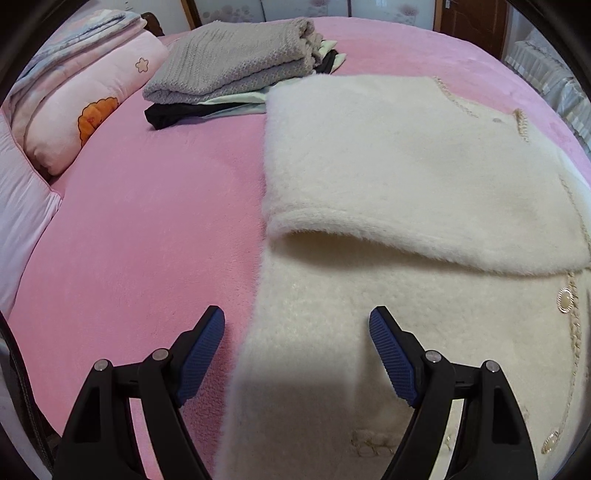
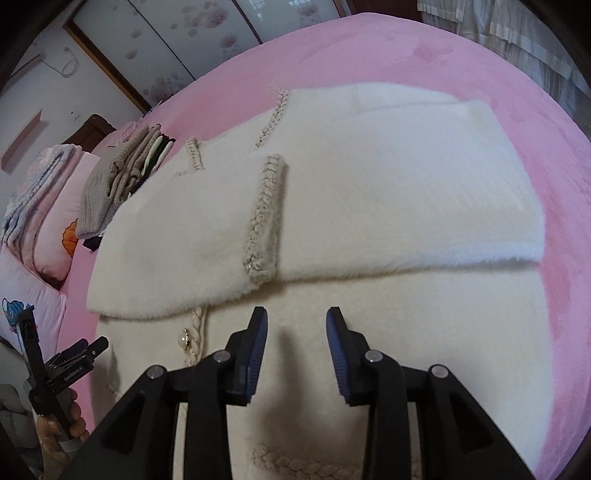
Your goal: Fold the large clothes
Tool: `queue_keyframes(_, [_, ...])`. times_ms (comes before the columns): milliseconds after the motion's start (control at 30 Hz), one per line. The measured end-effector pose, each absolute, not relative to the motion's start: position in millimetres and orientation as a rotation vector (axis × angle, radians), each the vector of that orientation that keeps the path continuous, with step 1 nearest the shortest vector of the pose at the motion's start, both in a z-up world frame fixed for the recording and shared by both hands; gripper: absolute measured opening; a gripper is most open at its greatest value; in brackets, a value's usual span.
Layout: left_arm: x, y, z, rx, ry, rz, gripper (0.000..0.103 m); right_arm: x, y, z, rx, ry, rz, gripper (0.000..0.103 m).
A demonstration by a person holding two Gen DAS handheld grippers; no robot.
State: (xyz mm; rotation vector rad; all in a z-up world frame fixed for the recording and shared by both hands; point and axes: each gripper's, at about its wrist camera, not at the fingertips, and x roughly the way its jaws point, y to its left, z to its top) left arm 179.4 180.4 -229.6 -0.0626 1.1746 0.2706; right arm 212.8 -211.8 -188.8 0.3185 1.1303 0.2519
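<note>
A cream fluffy jacket [image 1: 406,166] with braided trim and pearl buttons lies flat on the pink bed [image 1: 147,221]. Its sleeves are folded across the chest. It also shows in the right wrist view [image 2: 369,192]. My left gripper [image 1: 297,325] is open and empty, hovering over the jacket's near left edge. My right gripper [image 2: 296,325] is open and empty above the jacket's lower front, just below the folded sleeves. The left gripper also shows at the lower left of the right wrist view [image 2: 74,354], held in a hand.
A stack of folded clothes, grey knit on top [image 1: 236,59], sits on the bed behind the jacket. Pink pillows and folded quilts [image 1: 74,103] lie along the left edge. Wardrobe doors [image 2: 166,40] and a brown door [image 1: 476,22] stand beyond the bed.
</note>
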Motion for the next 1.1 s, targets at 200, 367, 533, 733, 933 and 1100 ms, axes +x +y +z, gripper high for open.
queue_keyframes(200, [193, 184, -239, -0.098, 1.182, 0.29, 0.08, 233, -222, -188, 0.379, 1.11, 0.293, 0.034])
queue_keyframes(367, [204, 185, -243, -0.116, 1.16, 0.299, 0.08, 252, -230, -193, 0.435, 1.109, 0.333, 0.034])
queue_keyframes(533, [211, 186, -244, -0.146, 1.141, 0.304, 0.08, 280, -217, -208, 0.48, 1.149, 0.423, 0.034])
queue_keyframes(733, [220, 193, -246, -0.185, 1.124, 0.307, 0.08, 311, -196, -224, 0.494, 1.16, 0.495, 0.034])
queue_keyframes(933, [224, 198, -248, -0.207, 1.117, 0.308, 0.08, 331, -179, -228, 0.49, 1.143, 0.52, 0.033])
queue_keyframes(1100, [223, 198, -247, -0.218, 1.118, 0.309, 0.08, 317, -163, -187, 0.333, 1.029, 0.486, 0.016])
